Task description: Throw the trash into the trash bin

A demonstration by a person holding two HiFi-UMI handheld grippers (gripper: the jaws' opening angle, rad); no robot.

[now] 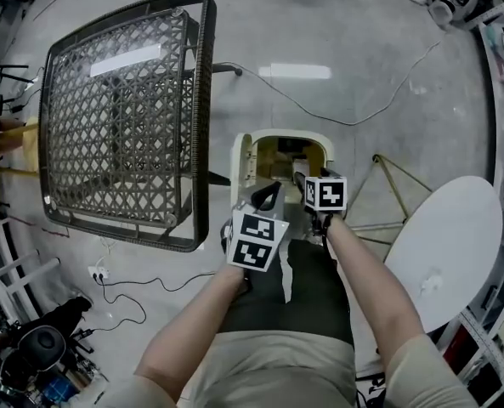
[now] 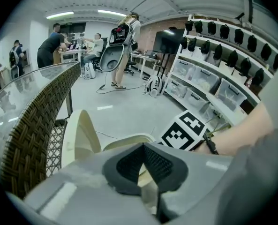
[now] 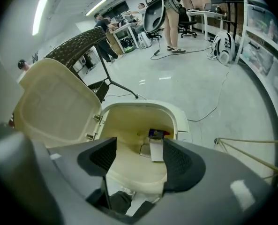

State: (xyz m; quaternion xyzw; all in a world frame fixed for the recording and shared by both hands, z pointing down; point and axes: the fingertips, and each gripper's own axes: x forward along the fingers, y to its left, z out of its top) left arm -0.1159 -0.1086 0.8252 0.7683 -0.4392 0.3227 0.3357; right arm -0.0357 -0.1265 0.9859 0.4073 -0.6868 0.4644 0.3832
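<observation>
Gaping wide, the right gripper [image 3: 136,150] hangs over the open bin [image 3: 178,116]. The trash [image 3: 156,146], a white slip and a dark packet, shows inside beside one pad; contact is unclear. The left gripper [image 2: 143,150] is pressed together and empty, its body hiding most of the bin.

The bin [image 3: 143,106] is cream. The desk [image 1: 202,100] is dark brown wicker in a diamond lattice. The floor [image 1: 336,32] is pale grey. The cubes [image 1: 256,240] bear black-and-white square markers. The right claw [image 3: 139,159] is grey, its pads [image 3: 178,161] black and ribbed.
</observation>
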